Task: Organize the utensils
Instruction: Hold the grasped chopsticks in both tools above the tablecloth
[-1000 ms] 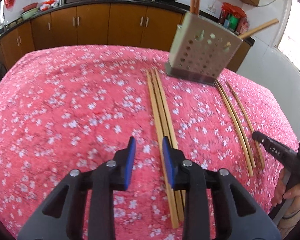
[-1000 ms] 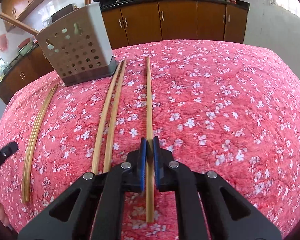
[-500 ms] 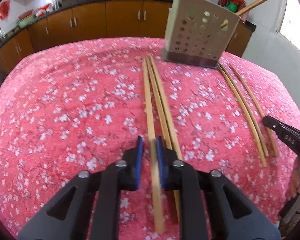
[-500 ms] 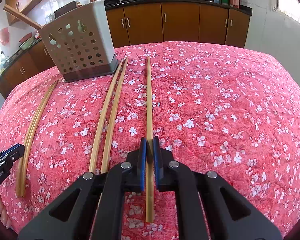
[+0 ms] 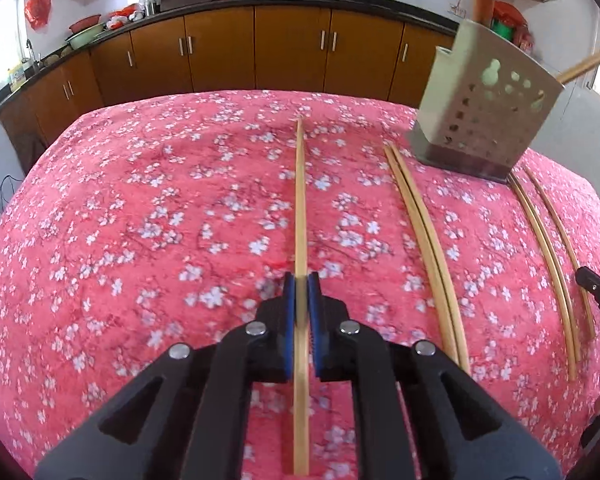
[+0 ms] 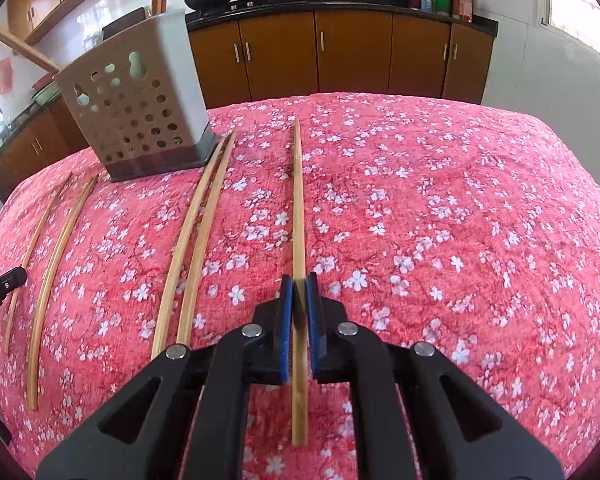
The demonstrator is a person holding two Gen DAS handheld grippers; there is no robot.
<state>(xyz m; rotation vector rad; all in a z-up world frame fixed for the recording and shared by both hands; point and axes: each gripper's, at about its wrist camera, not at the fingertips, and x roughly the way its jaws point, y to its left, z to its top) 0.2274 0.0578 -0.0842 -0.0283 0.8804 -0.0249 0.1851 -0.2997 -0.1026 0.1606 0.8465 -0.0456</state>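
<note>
Two hand-held grippers — left (image 5: 301, 280), right (image 6: 299, 280) — angle downward, each pinching a chopstick.

Both grippers tilt downward over the tablecloth (image 5: 140, 240) — the left gripper (image 5: 300, 296) clamped on a chopstick (image 5: 300, 200). The right gripper (image 6: 299, 296) likewise pinches a second chopstick (image 6: 298, 200) between blue pads (image 6: 286, 320).

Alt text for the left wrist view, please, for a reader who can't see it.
The left gripper is shut on one long wooden chopstick over a pink floral tablecloth. To its right lie two more chopstick pairs and a perforated beige utensil holder.
</note>
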